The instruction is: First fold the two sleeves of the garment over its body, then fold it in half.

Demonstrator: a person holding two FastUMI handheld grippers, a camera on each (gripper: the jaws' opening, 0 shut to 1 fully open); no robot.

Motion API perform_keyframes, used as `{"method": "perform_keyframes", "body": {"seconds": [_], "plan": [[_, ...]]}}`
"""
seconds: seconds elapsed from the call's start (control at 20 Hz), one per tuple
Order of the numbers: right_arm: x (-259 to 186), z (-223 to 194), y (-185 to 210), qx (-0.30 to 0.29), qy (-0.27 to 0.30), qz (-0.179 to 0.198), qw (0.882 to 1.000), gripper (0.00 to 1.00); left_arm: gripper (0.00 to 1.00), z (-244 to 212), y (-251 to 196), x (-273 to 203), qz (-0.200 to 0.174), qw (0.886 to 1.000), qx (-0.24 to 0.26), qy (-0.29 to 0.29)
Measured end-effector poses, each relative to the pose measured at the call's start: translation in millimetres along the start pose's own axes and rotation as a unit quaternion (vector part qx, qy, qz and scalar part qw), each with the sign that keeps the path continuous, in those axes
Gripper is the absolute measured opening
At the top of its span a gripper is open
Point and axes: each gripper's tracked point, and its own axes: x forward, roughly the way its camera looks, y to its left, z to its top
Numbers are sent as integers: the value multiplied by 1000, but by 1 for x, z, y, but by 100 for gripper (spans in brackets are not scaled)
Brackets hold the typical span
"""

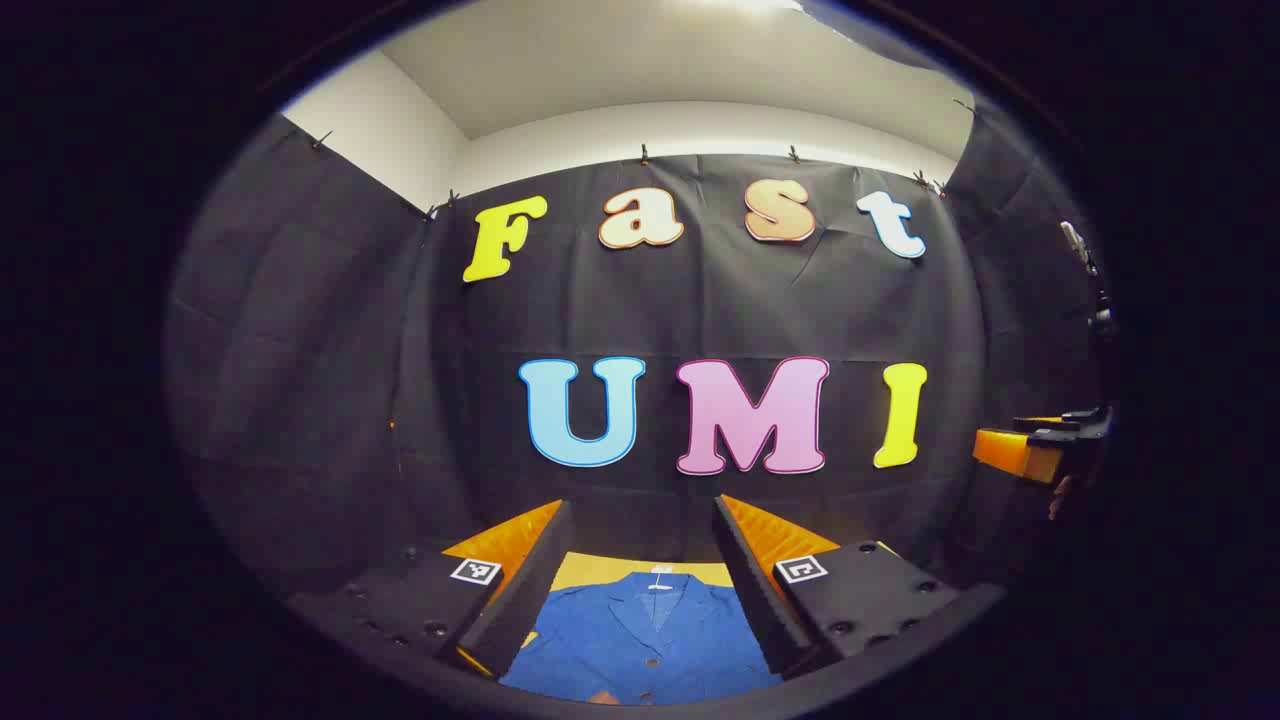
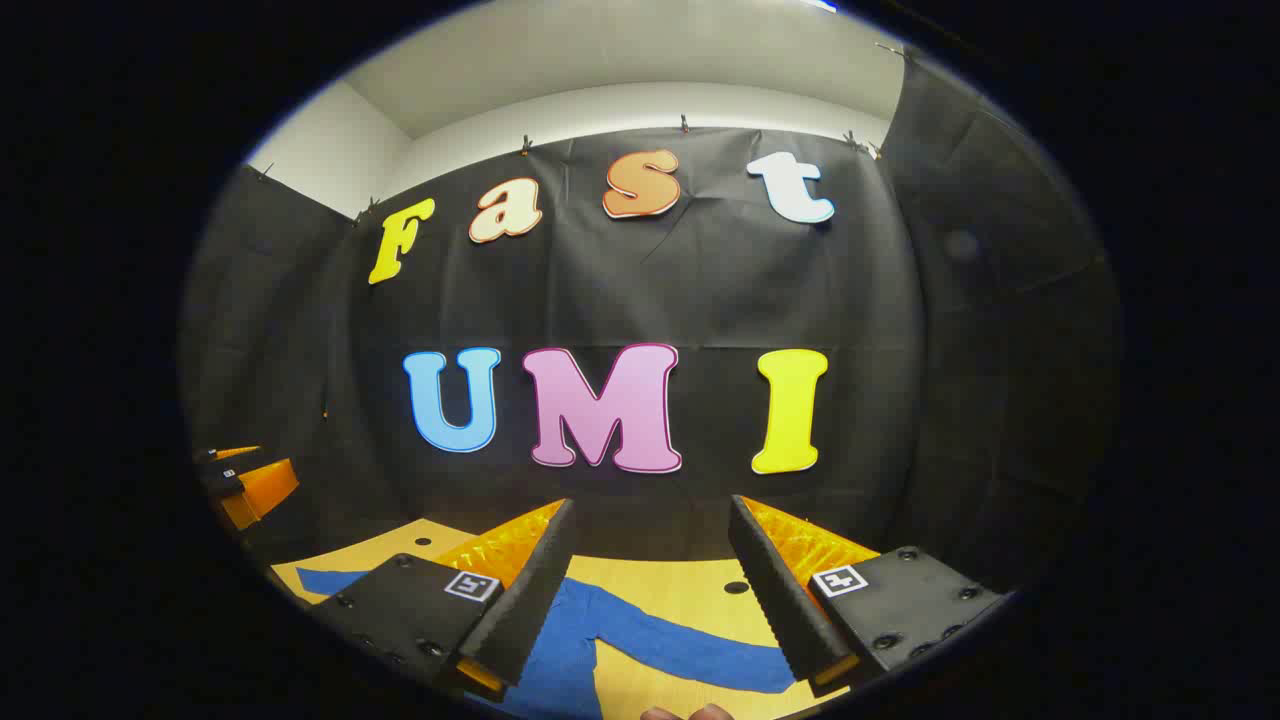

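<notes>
Both tools hang open above the desk [image 2: 690,585]. We see the garment [image 1: 640,640] below our left tool [image 1: 640,560]; one sleeve [image 2: 680,645] stretches sideways beneath our right tool [image 2: 650,560], nearer it.

My left gripper [image 1: 640,560] hangs with its jaws apart above the blue collared jacket [image 1: 640,640] lying flat on the yellow table [image 1: 600,570]; my right gripper [image 1: 1040,445] shows far right.
</notes>
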Motion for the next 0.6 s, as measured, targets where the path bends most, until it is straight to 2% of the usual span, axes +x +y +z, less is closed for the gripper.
{"method": "perform_keyframes", "body": {"seconds": [0.15,0.4,0.6], "plan": [[-1,2,13,-15,-7,-1,1000,97,82,-2,-2,12,-11,1000,-11,8],[0,7,48,-21,-12,-15,1000,97,80,3,11,32,-38,999,7,11],[6,9,84,-21,-10,-5,1000,97,82,-10,18,37,-60,998,-6,31]]}}
